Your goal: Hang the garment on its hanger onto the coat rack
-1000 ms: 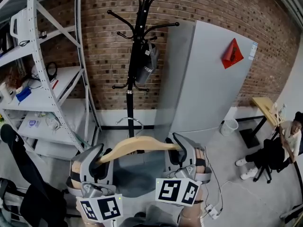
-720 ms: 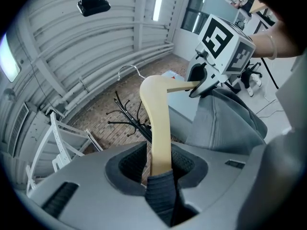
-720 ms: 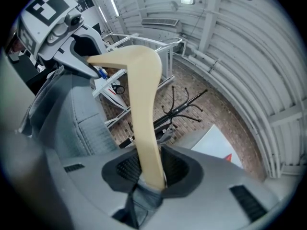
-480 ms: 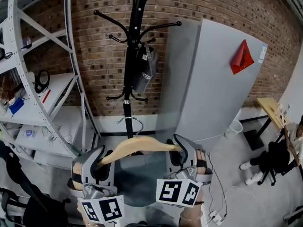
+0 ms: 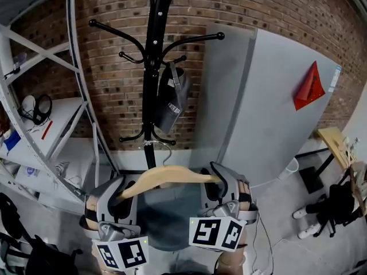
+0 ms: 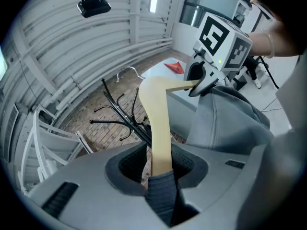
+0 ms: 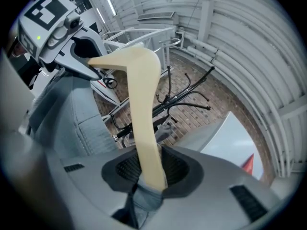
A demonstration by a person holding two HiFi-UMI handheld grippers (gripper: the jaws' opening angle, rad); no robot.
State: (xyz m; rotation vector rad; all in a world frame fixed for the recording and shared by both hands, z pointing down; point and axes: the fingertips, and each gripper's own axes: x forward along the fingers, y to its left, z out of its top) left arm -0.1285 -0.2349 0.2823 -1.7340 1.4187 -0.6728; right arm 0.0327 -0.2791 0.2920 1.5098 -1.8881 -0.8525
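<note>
Two claws (image 5: 118, 196) (image 5: 219, 181) on one hanger (image 5: 166, 175)

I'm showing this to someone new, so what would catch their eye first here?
The pale wooden hanger sits low in the centre, its ends clamped by the left gripper and right gripper, with a grey garment draped below. Behind it, the black coat rack stands against the brick wall, a dark bag hanging from it.
</note>
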